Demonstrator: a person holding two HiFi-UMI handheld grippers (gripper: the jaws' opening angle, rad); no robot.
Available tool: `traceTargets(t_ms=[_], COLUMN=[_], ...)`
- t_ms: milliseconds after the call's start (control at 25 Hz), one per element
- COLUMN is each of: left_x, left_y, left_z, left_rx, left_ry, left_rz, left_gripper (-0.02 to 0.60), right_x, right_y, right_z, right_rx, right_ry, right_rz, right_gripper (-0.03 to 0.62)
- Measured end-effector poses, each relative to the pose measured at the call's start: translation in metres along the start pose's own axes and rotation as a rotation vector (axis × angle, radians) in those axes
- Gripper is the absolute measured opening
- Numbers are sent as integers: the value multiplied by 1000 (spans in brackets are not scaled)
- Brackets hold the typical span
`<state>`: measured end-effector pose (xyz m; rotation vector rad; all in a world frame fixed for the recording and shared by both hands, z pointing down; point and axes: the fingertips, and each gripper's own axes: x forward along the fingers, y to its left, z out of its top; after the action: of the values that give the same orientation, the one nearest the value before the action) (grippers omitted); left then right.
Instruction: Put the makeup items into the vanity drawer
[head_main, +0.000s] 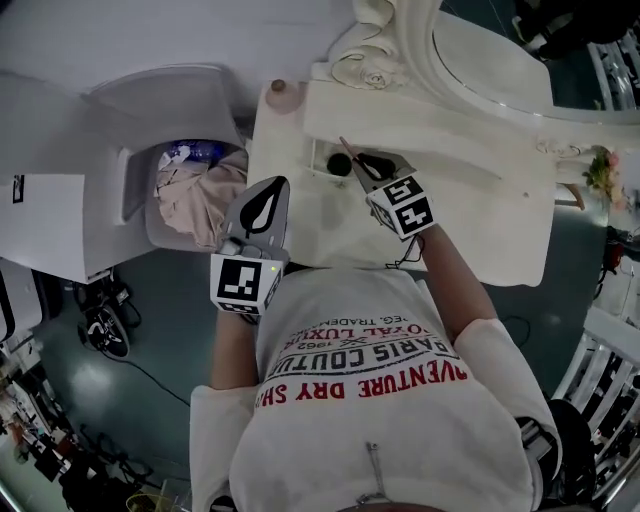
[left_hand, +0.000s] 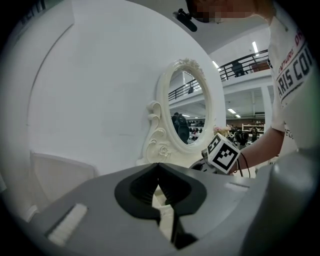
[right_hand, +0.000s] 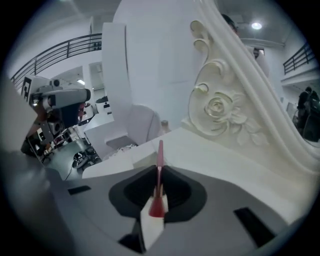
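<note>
Overall: a person stands at a white vanity with a gripper in each hand, both close to its open drawer.
Drawer: small and pulled out from the vanity's raised back shelf, so its inside shows from above.
Drawer contents: one dark round item; what it is cannot be told.
Right gripper: jaws pinching a thin red pencil, whose tapered end sticks out past the pads. The tips are just beside the drawer's right edge, and the pencil's free end slants over the drawer's far corner.
Left gripper: pads pressed together with nothing between them. It is held on the person's side of the drawer, to its left, apart from it.
Bin: white and open-topped, well left of the drawer and off the vanity.
Bin contents: crumpled pinkish cloth, with a blue-printed item at its far side.
Jar: small, on the vanity's corner beyond and left of the drawer.
Mirror: oval in a carved cream frame, standing behind the drawer.
</note>
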<state>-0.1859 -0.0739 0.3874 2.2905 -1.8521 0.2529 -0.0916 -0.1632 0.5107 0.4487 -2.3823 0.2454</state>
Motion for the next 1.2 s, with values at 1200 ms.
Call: traceTargets(t_ms=[1200], left_x=[11], left_y=[-6], left_z=[-9], left_rx=[-5], left_ry=[16], left_rz=[-48], left_gripper=[11], right_x=[-13], right_y=[-15], right_z=[-39], right_rx=[27], right_ry=[84], right_rz=[-66], right_gripper=[183])
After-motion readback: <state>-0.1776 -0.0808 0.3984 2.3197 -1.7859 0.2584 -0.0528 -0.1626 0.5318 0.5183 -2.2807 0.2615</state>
